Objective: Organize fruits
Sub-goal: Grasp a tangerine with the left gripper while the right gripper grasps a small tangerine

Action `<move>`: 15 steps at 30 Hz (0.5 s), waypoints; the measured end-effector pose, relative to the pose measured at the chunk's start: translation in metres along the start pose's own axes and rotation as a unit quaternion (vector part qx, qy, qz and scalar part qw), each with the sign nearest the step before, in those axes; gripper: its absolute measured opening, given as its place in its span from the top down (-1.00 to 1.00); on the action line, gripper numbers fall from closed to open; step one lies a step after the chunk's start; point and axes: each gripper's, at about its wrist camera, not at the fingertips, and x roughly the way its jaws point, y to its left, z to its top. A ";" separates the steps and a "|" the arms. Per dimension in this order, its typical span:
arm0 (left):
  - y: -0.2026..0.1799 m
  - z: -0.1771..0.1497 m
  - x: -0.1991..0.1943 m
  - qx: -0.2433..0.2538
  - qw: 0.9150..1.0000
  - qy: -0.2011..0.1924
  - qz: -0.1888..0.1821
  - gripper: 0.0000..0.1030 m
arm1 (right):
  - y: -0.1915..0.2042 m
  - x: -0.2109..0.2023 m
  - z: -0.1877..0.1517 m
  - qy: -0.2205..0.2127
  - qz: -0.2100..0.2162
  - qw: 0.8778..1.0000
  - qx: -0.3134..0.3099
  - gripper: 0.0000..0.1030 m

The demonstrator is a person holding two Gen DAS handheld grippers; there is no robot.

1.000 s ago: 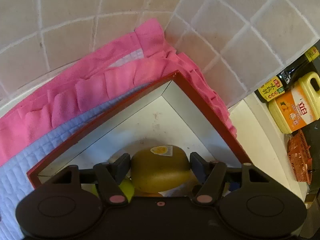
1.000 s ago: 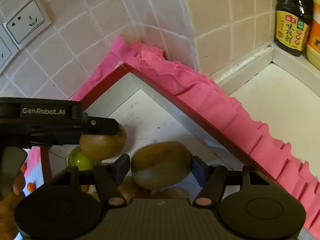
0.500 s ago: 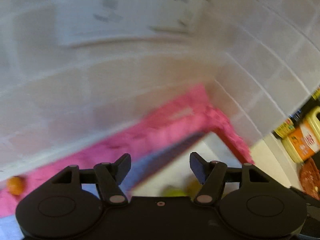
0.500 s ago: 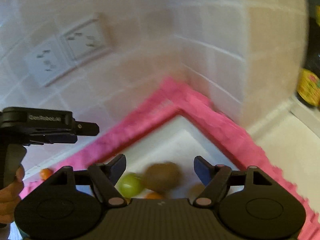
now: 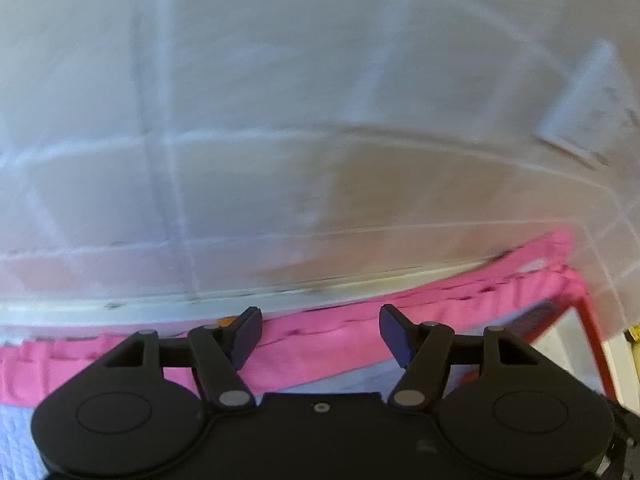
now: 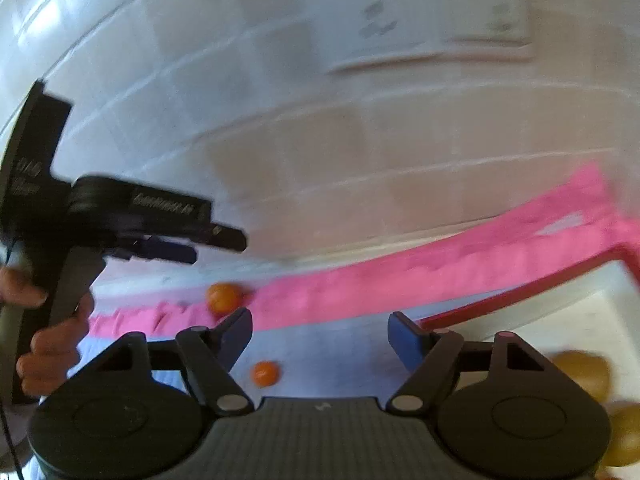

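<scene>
My left gripper point(image 5: 320, 332) is open and empty over the pink cloth point(image 5: 320, 344), facing the tiled wall. A sliver of orange fruit point(image 5: 226, 322) peeks out behind its left finger. My right gripper point(image 6: 320, 334) is open with nothing between its fingers, and its jaws are closing slightly. Two small orange fruits lie ahead of it: one point(image 6: 224, 297) on the pink cloth point(image 6: 400, 280), the other point(image 6: 265, 373) on the white quilted mat by its left finger. Two brown kiwis point(image 6: 584, 372) rest in the red-rimmed tray point(image 6: 520, 296) at the right. The left gripper point(image 6: 212, 246), held by a hand, hovers at the left.
A tiled wall point(image 5: 280, 120) stands close behind the cloth, with a wall socket point(image 6: 420, 20) high up. The tray corner point(image 5: 592, 340) shows at the right edge of the left wrist view. The frames are motion-blurred.
Both grippers let go of their kiwis, which stayed in the tray. Both then swung left and up, away from the tray toward the pink cloth and the small orange fruits.
</scene>
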 end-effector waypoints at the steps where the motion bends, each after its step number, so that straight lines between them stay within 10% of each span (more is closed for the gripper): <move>1: 0.007 -0.001 0.005 -0.007 1.000 0.003 0.002 -0.43 | 0.007 0.009 -0.003 0.009 0.008 1.000 -0.007 -0.43; 15: 0.043 -0.011 0.058 -0.043 0.998 0.035 0.019 -0.23 | 0.044 0.080 -0.039 0.088 0.039 0.995 -0.031 0.04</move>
